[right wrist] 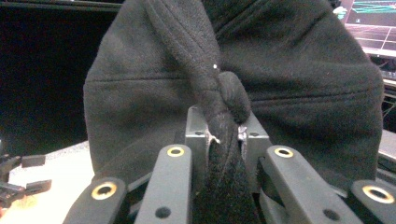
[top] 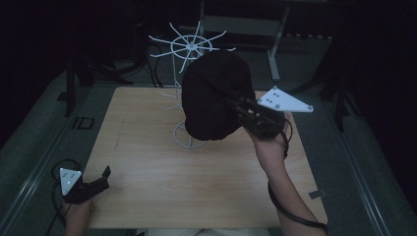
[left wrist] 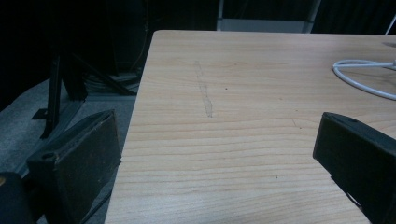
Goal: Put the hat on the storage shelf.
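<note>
the right tool [top: 235,102] was raised above the far half of the wooden desk [top: 196,191], its jaws closed on a bunched fold of a black fleece hat [top: 214,96]. in the right gripper view the hat [right wrist: 289,88] hung right in front of the camera, with a pinched ridge of fabric running down between the two metal jaw pads [right wrist: 198,130]. from the high view the hat sat in the air in front of a white wire stand [top: 189,49], covering most of its stem; the stand's spoked top ring showed above the hat and its round base ring [top: 189,140] rested on the desk below it. whether the hat touched the stand could not be told. the person's right hand [top: 268,142] gripped the tool from below.

the left tool [top: 104,177] lay low at the near left corner of the desk, held by the left hand [top: 78,209]. its jaws stood wide apart with nothing between them, and in the left gripper view bare wood [left wrist: 243,140] showed in the gap, with part of the stand's base ring [left wrist: 362,77] at the right edge.
</note>
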Motion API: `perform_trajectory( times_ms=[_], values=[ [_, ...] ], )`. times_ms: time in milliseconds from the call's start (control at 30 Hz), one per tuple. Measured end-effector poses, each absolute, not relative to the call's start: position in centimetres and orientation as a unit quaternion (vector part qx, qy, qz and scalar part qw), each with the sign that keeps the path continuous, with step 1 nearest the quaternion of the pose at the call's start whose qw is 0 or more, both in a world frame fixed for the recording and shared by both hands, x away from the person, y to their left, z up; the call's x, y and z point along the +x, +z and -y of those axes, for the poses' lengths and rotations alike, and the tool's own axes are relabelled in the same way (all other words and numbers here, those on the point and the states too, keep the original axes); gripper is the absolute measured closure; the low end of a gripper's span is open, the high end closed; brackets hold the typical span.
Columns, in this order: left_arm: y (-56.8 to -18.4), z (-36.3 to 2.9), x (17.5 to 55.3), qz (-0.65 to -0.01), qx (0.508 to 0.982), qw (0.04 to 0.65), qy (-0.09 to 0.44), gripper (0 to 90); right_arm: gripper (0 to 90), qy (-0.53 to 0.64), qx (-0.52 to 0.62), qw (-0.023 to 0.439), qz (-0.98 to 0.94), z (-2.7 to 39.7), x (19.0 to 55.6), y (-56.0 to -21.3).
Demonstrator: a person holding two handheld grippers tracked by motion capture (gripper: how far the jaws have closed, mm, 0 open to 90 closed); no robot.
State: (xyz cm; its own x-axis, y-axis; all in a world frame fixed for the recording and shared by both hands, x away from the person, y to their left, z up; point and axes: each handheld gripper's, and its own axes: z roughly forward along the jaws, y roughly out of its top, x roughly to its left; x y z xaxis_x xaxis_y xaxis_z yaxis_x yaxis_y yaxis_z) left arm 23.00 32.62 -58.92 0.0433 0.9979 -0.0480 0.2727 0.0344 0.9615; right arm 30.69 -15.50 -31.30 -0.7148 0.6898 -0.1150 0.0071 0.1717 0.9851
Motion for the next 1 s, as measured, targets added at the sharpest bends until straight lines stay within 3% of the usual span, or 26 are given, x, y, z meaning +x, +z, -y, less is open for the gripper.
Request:
perform_trajectory(
  times_ms=[300, 333, 633, 1000],
  values=[
    [-58.9, -32.6, 23.0, -0.562, 0.566, 0.449, 0.403, 1.5, 61.1, 0.59, 0.254, 0.282, -0.713, 15.3, 31.0, -32.3],
    [-58.9, -32.6, 23.0, -0.562, 0.566, 0.449, 0.403, 1.4, 48.8, 0.591, 0.256, 0.279, -0.712, 15.5, 31.0, -32.5],
    [-58.9, -32.6, 23.0, -0.562, 0.566, 0.449, 0.402, 1.5, 29.3, 0.593, 0.262, 0.291, -0.704, 17.3, 30.5, -33.7],
    [-58.9, -32.6, 23.0, -0.563, 0.566, 0.448, 0.403, 1.4, 15.3, 0.586, 0.291, 0.288, -0.699, 20.4, 30.8, -36.5]
  ],
)
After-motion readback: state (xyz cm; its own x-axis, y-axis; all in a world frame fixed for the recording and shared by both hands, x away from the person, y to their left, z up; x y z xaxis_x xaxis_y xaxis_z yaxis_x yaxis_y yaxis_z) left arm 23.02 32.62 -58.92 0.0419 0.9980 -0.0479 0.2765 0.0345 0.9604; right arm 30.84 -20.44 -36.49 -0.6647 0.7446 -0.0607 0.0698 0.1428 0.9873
